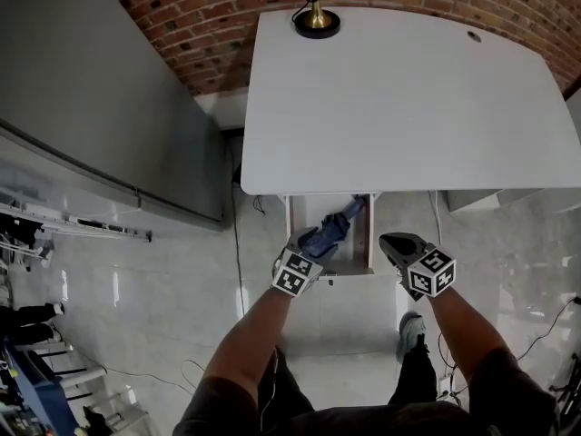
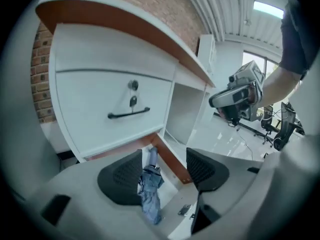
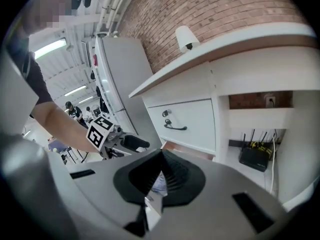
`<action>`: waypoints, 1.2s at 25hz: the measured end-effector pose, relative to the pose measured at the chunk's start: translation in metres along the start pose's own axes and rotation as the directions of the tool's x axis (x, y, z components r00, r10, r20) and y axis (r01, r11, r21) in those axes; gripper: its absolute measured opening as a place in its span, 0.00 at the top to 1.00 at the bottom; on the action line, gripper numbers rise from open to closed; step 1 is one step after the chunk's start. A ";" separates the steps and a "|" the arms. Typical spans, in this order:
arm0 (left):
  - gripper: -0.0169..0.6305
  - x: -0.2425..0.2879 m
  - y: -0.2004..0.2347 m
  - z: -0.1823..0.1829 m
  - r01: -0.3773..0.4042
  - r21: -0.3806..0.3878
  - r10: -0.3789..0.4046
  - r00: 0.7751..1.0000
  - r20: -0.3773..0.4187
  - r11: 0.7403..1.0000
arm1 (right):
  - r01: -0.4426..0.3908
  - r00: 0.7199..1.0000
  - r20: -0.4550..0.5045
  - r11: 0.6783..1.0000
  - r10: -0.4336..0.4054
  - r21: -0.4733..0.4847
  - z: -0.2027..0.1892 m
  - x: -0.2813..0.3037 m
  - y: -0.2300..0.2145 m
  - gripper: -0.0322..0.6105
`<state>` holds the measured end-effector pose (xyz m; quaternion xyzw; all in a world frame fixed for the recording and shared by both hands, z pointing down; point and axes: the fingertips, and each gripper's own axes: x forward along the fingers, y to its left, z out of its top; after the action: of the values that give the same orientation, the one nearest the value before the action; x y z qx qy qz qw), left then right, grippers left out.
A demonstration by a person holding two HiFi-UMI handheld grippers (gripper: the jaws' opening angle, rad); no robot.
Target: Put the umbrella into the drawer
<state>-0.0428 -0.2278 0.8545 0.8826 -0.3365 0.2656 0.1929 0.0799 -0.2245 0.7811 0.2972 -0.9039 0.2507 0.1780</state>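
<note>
A folded blue umbrella (image 1: 336, 227) lies aslant in the open drawer (image 1: 367, 243) under the white desk's front edge. My left gripper (image 1: 316, 243) hangs over the drawer's front left, open and holding nothing. In the left gripper view the umbrella (image 2: 149, 191) shows below the gap between the jaws of my left gripper (image 2: 157, 170), resting in the drawer (image 2: 172, 161). My right gripper (image 1: 390, 241) hovers to the right of the drawer. In its own view the right gripper (image 3: 159, 160) is shut, with only a sliver of the umbrella (image 3: 159, 184) showing behind.
The white desk top (image 1: 408, 98) carries a lamp base (image 1: 317, 21) at the back. Above the open drawer, a shut drawer with a black handle (image 2: 128, 113) and a key. A grey cabinet (image 1: 91, 89) stands left. A router (image 3: 255, 159) sits in the kneehole.
</note>
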 end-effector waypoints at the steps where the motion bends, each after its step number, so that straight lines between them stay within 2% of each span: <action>1: 0.58 -0.015 -0.004 0.010 -0.001 -0.002 0.001 1.000 0.020 1.000 | 0.002 1.000 0.001 1.000 -0.002 -0.002 0.009 -0.006 0.006 0.96; 5: 0.84 -0.075 -0.008 0.067 -0.035 0.011 0.034 0.992 0.119 0.999 | 0.012 1.000 0.015 0.999 -0.011 -0.045 0.056 -0.025 0.024 0.96; 8: 0.95 -0.124 -0.028 0.109 -0.021 -0.004 0.021 0.978 0.207 1.000 | 0.012 1.000 0.013 0.998 -0.011 -0.067 0.088 -0.049 0.046 0.96; 12: 0.97 -0.190 -0.059 0.163 0.029 -0.049 -0.012 0.950 0.311 0.998 | 0.009 0.999 0.033 0.997 -0.006 -0.082 0.135 -0.085 0.075 0.96; 17: 0.97 -0.265 -0.071 0.230 0.021 -0.101 0.022 0.914 0.405 0.995 | 0.000 0.997 0.080 0.993 0.009 -0.117 0.206 -0.121 0.104 0.96; 22: 0.97 -0.325 -0.091 0.266 -0.019 -0.086 0.054 0.906 0.420 0.996 | -0.023 0.995 0.091 0.986 0.038 -0.165 0.242 -0.157 0.147 0.96; 26: 0.97 -0.366 -0.100 0.302 -0.075 -0.091 0.108 0.886 0.452 0.993 | -0.035 0.993 0.106 0.977 0.059 -0.210 0.272 -0.187 0.172 0.96; 30: 0.97 -0.396 -0.123 0.337 -0.084 -0.064 0.105 0.865 0.490 0.994 | -0.021 0.989 0.139 0.977 0.052 -0.213 0.301 -0.222 0.179 0.96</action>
<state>-0.0933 -0.1215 0.3330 0.8995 -0.4226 0.0340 0.1055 0.0848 -0.1686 0.3708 0.2771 -0.9413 0.1346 0.1382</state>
